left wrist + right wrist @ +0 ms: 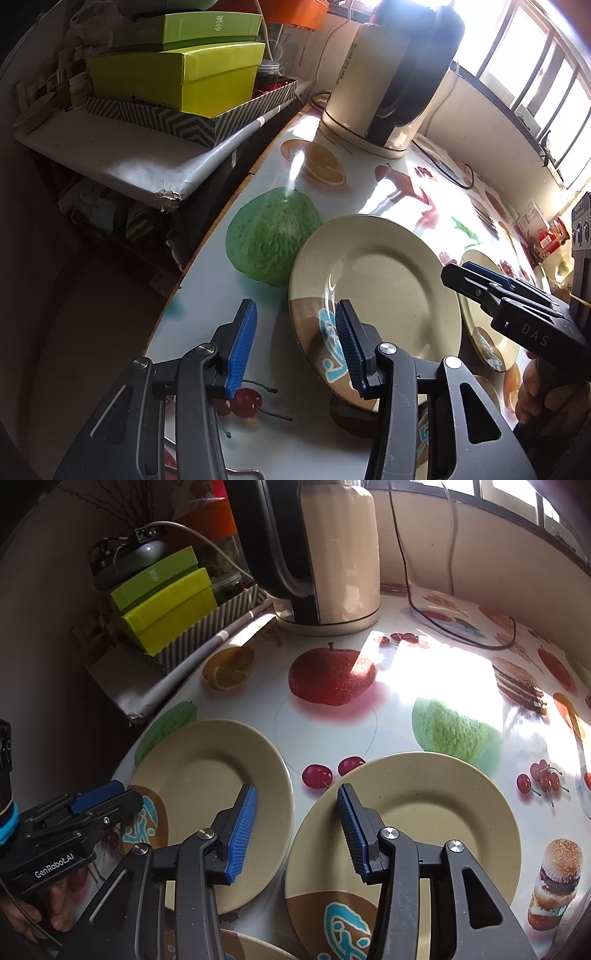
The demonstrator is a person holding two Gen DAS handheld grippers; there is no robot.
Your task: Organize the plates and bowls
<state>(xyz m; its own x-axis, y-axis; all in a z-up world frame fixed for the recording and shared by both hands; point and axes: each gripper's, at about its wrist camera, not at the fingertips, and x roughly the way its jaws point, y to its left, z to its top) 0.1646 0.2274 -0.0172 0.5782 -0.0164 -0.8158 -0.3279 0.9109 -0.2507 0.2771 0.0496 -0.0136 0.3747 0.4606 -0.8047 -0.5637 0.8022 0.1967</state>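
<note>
A beige plate point(376, 288) with a brown and blue patch lies on the fruit-print table. My left gripper point(295, 347) stands open astride its left rim, with the right pad above the plate and the left pad over the table. A second matching plate point(476, 314) lies to the right, partly behind my right gripper point(458, 271). In the right wrist view the two plates lie side by side, the left plate point(207, 786) and the right plate point(424, 812). My right gripper point(297, 834) is open over the gap between them, one pad above each plate. A third plate's edge point(240, 945) shows at the bottom. My left gripper point(118, 795) reaches in from the left.
A cream kettle point(340, 554) with a black handle stands at the back, and its cable point(461, 635) trails over the table. Green boxes point(177, 74) sit on a lower shelf beyond the table's left edge point(207, 251). A hand point(535, 387) holds the right gripper.
</note>
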